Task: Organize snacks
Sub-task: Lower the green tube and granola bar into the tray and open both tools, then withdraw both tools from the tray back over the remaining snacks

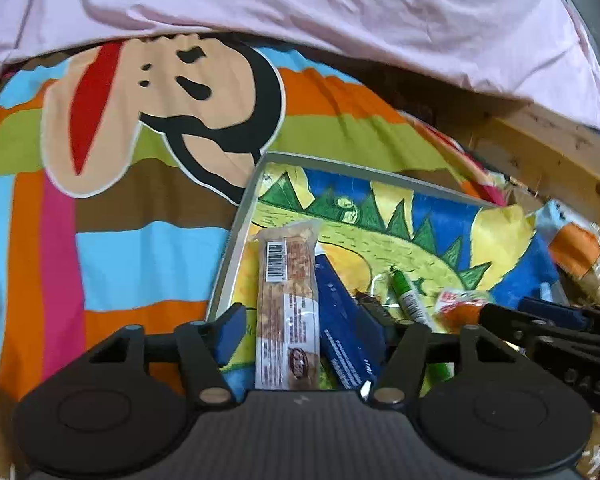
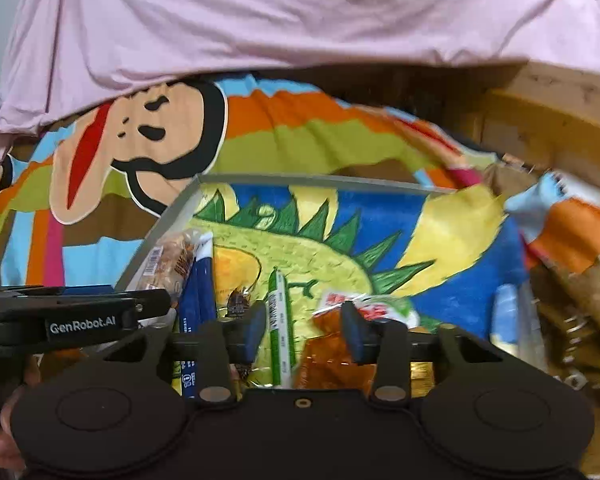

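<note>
A grey tray (image 1: 236,236) lined with a dinosaur drawing lies on a striped cartoon bedspread; it also shows in the right wrist view (image 2: 168,216). In it lie a clear-wrapped nut bar (image 1: 288,300), a dark blue packet (image 1: 346,328), a green stick packet (image 1: 410,300) and an orange snack (image 1: 458,310). My left gripper (image 1: 306,328) is open above the nut bar and blue packet. My right gripper (image 2: 304,330) is open over the green stick (image 2: 279,324) and the orange snack (image 2: 336,360).
A pink sheet (image 1: 300,12) hangs over the far side. A wooden bed frame (image 1: 556,152) runs at the right. A bagged snack with an orange label (image 2: 576,240) lies beyond the tray's right edge. The striped bedspread (image 1: 100,260) lies to the tray's left.
</note>
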{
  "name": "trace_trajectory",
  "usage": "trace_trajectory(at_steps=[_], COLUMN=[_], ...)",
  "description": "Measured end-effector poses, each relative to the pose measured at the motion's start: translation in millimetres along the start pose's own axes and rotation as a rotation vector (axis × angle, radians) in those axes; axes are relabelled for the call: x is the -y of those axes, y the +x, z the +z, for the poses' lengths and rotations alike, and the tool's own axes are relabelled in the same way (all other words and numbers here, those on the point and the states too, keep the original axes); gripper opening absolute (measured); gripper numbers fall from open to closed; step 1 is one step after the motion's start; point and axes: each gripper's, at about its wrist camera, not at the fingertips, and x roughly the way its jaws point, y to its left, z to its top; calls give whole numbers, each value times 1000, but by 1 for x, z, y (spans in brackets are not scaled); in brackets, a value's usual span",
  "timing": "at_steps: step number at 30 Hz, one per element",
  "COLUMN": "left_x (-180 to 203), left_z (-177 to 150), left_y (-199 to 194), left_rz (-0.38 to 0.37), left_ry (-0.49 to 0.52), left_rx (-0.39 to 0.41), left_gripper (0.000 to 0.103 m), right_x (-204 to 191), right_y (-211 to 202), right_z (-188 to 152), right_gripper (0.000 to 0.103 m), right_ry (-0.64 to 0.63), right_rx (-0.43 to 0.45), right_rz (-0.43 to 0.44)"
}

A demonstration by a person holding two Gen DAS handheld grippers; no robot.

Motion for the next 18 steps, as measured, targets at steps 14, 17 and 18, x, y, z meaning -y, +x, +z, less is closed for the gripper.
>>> trace_trajectory(at_steps=[14,17,18], left_x=[33,37,38], left_z=[-11,-19,-22], left_y=[-112,-130,-135], left_rz=[27,45,49], left_ry=[86,111,117], left_rx=[104,106,107], left_gripper=[102,102,102], right_x=[16,20,21], right_y=[-125,-147,-155], right_z=[-5,-11,-14], right_gripper=[94,101,102], right_ry=[-15,-7,-8], right_rx=[148,162,171], right_rz=[-2,0,-2])
